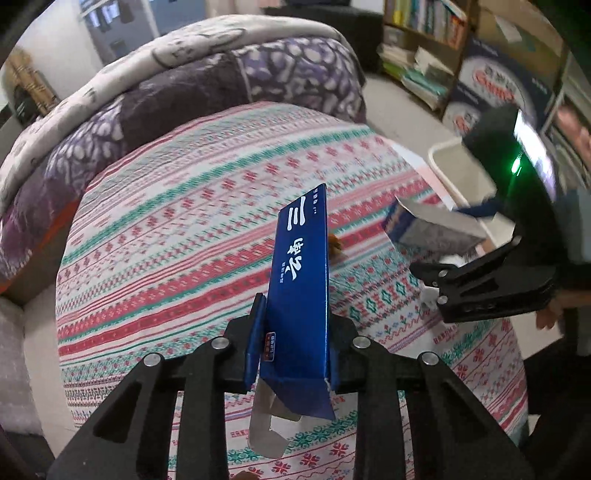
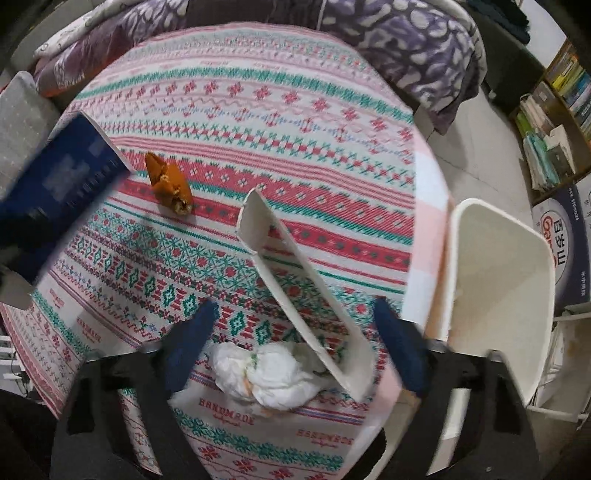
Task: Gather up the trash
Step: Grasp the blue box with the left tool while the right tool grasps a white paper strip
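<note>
My left gripper [image 1: 293, 345] is shut on a long blue carton with white writing [image 1: 301, 280] and holds it above the patterned tablecloth [image 1: 177, 236]. The same carton shows blurred at the left of the right wrist view [image 2: 62, 173]. My right gripper [image 2: 295, 339] is open; a flattened white-and-blue carton [image 2: 295, 277] stands loose between its fingers, also seen in the left wrist view [image 1: 424, 225]. A crumpled white tissue [image 2: 266, 373] lies just below it. An orange wrapper [image 2: 170, 182] lies on the cloth. A white bin [image 2: 495, 295] stands right of the table.
A folded purple and white quilt [image 1: 184, 85] lies beyond the table. Bookshelves [image 1: 421, 22] and printed cardboard boxes [image 1: 491, 88] stand at the far right on the floor. The table's right edge [image 2: 428, 221] borders the bin.
</note>
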Demonstrator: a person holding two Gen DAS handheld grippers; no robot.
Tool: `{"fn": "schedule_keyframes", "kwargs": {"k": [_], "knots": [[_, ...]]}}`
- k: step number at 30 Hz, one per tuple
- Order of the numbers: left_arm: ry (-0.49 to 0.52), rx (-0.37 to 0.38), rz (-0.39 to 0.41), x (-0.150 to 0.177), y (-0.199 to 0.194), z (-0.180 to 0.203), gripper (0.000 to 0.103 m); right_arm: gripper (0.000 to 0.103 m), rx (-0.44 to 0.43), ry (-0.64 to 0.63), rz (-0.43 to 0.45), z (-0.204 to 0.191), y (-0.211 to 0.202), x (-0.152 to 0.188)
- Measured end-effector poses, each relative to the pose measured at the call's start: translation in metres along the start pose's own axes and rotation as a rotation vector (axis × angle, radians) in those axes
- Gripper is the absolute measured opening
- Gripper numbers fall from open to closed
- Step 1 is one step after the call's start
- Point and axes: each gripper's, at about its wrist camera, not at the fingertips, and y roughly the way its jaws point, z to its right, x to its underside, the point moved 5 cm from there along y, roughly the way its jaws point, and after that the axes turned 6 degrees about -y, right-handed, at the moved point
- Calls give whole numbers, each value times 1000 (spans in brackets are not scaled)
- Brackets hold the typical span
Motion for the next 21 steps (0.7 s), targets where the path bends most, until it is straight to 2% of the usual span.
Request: {"fn": "schedule_keyframes", "kwargs": {"k": [1,2,3,4,6,8,12,15,21], "knots": [[-13,-2,4,-1,0,-4,27,55,-4,7,-10,-1,3,-1],[-27,-8,7,-1,0,-7,27,36,-9,17,-19,0,7,-1],[-44,-15,8,-1,1,-12,27,27,-8,24,-20,0,7,-1],[-59,-23,9,-1,2,-16,27,26,-3,37,-12,2,7,-3],[-90,-35,11,0,3,-24,27,15,-15,54,6,4,6,-5],[-132,-41,19,0,4,-31,27,11,-17,68,37,4,1,-9],[-272,-41,42,-2,3,-47,27,10,-24,107,125,2,-18,-18],[-358,-56,87,-6,-4,-56,27,10,-30,125,212,-1,-38,-25],[-434,-93,191,-16,-25,-57,28,10,-35,159,406,-11,-81,-36]]}}
